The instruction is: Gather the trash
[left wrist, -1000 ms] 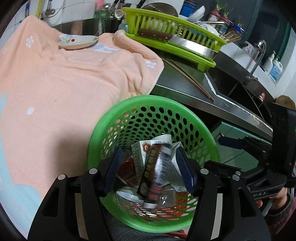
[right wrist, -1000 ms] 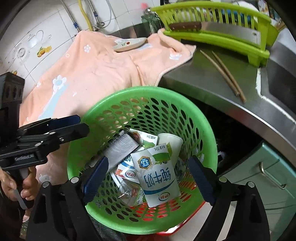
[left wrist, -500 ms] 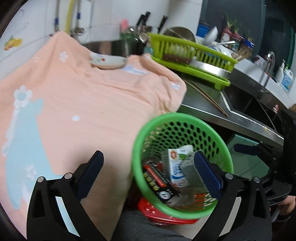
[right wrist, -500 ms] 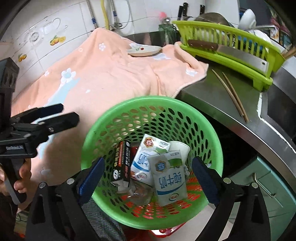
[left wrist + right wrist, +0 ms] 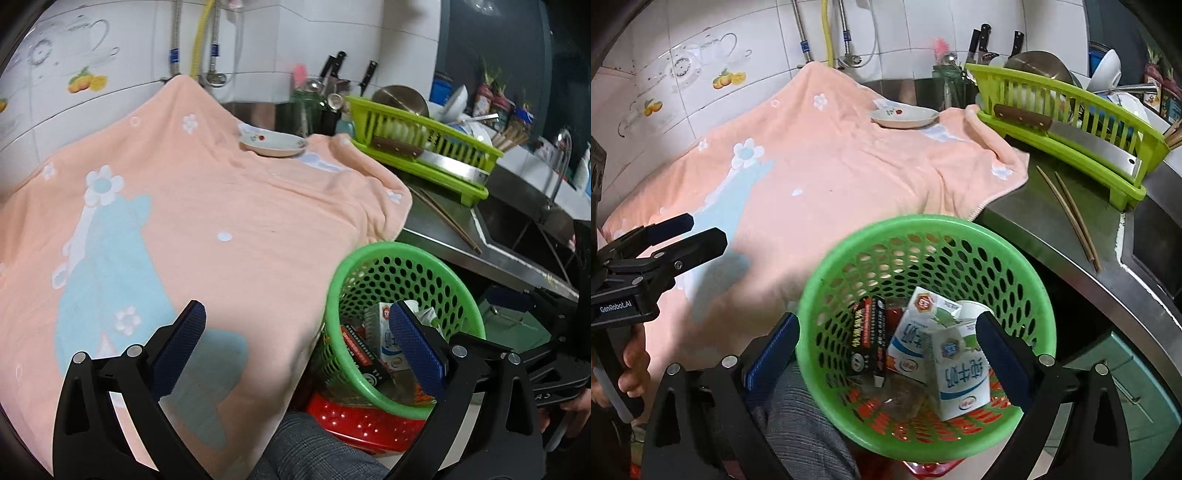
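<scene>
Both fisheye shots are evenly lit and pretty bright, with glare on the white wall tiles [image 5: 764, 48] around 11 o'clock, heavy barrel warp and black vignetting in the corners, slight motion blur on the green basket [image 5: 923, 229] rim, dim at 2 o'clock.

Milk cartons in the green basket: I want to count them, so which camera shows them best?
The right wrist view: it looks down into the green basket, showing two milk cartons whole. In the left wrist view the basket wall and a blue finger hide most of the cartons.
</scene>
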Demonstrator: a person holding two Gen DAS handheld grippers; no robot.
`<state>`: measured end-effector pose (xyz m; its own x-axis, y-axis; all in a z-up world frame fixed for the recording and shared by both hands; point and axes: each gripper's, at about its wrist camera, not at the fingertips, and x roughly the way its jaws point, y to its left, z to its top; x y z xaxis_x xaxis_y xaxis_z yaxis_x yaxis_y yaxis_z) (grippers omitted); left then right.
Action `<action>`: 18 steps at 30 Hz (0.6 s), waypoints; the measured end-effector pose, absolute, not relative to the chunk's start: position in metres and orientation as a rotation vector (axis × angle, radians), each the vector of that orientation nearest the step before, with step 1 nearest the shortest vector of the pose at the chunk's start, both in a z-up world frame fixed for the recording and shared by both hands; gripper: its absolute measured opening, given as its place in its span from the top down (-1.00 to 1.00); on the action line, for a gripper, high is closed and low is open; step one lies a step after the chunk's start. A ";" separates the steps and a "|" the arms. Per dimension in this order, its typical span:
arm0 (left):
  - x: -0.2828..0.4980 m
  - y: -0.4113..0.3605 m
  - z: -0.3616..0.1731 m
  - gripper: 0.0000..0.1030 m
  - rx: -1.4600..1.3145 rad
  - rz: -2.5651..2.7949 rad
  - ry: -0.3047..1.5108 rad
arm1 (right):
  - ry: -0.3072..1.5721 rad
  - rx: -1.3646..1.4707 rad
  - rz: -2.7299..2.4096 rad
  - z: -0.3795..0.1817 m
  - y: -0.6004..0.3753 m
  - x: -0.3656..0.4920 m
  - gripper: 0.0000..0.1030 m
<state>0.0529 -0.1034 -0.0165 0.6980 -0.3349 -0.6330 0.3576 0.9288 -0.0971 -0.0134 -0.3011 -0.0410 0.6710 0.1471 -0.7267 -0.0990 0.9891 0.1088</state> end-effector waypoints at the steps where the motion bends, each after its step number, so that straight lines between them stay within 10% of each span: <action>1: 0.052 -0.101 -0.016 -0.90 0.029 -0.378 0.696 | 0.822 0.059 0.141 -0.040 -0.299 -0.014 -0.81; 18: 0.033 -0.071 -0.016 -0.90 0.021 -0.255 0.651 | 0.784 0.017 0.183 -0.029 -0.271 -0.018 -0.81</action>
<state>0.0329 -0.0711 -0.0162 0.7653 -0.2285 -0.6017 0.2416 0.9685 -0.0604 -0.0179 -0.2710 -0.0288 0.6930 0.1703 -0.7006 -0.1578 0.9840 0.0831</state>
